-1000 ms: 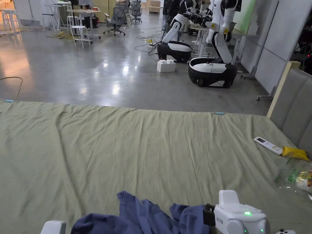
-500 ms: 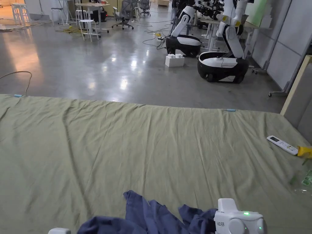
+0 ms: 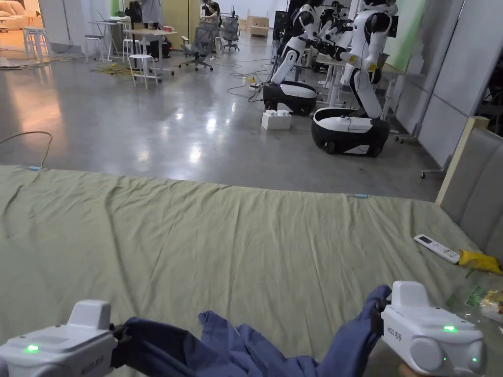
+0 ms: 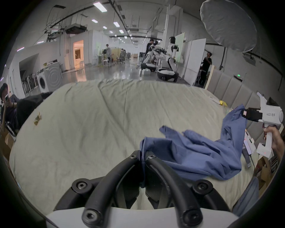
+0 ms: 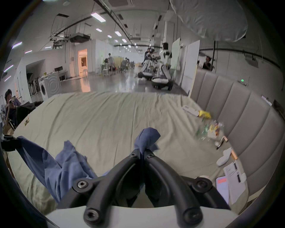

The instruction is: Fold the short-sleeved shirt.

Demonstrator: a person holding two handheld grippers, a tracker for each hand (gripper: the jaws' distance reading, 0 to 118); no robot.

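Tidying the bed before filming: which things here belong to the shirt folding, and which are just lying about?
Job: blue shirt; left hand-held gripper; right hand-held gripper; bed sheet.
Lying about: remote control; yellow wrapper; snack bag.

Glossy grey floor (image 3: 147, 122); green sheet (image 3: 221, 245); padded headboard (image 3: 479, 191) at right; strip ceiling lights (image 4: 100, 6).

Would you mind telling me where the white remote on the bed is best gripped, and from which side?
I'd take the remote across its narrow width near mid-length, coming straight down from above. It lies flat on the green sheet, long and slim, its far end touching the yellow packet, so gripping it endwise looks awkward.
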